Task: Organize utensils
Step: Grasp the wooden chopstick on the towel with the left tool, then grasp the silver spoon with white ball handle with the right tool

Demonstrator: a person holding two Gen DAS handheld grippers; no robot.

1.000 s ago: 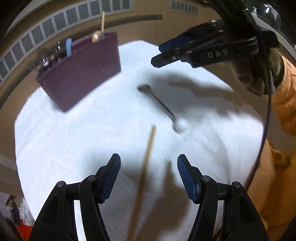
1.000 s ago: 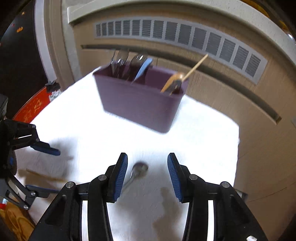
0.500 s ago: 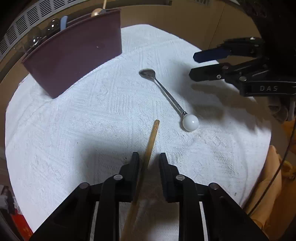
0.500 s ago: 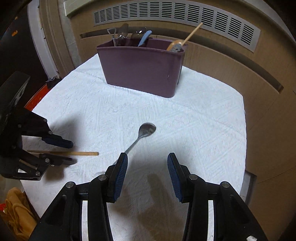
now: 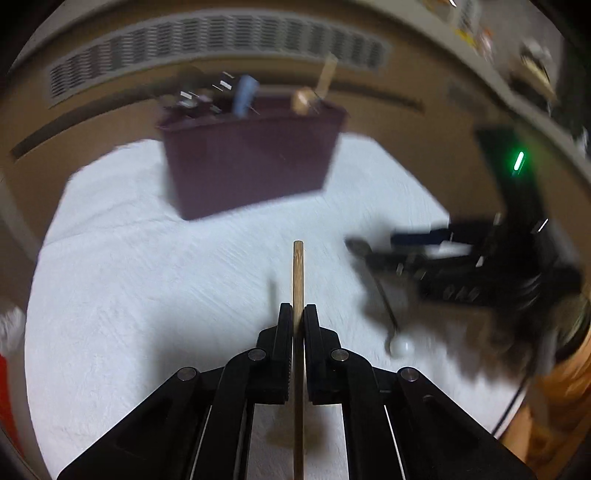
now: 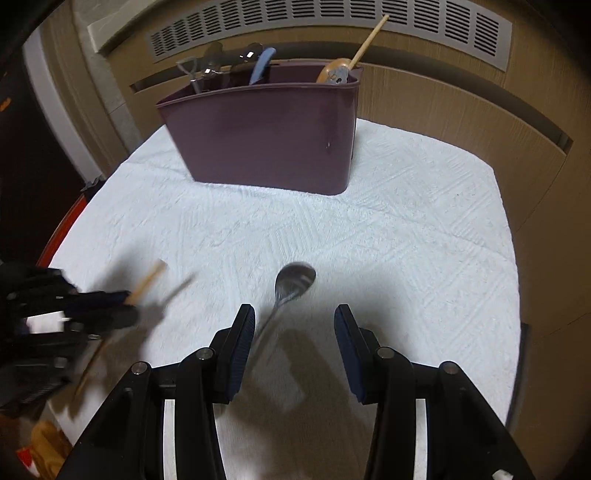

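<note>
My left gripper (image 5: 294,314) is shut on a thin wooden stick (image 5: 297,273) and holds it above the white cloth, pointing toward the purple utensil bin (image 5: 251,158). The bin (image 6: 266,133) holds several utensils, among them a wooden spoon (image 6: 338,70) and a blue-handled one (image 6: 260,66). My right gripper (image 6: 293,325) is open and hovers over a metal spoon (image 6: 291,284) with a white ball end (image 5: 400,347) lying on the cloth. In the right wrist view the left gripper (image 6: 110,310) shows blurred at the left with the stick (image 6: 147,280).
A white textured cloth (image 6: 406,240) covers the round table. A wooden wall with a vent grille (image 6: 332,18) stands right behind the bin. The table edge drops off at right and left. A red object (image 5: 5,391) lies beyond the left edge.
My left gripper has closed on the wooden stick and lifted it off the cloth, swinging to face the bin. My right gripper has come lower and closer over the spoon.
</note>
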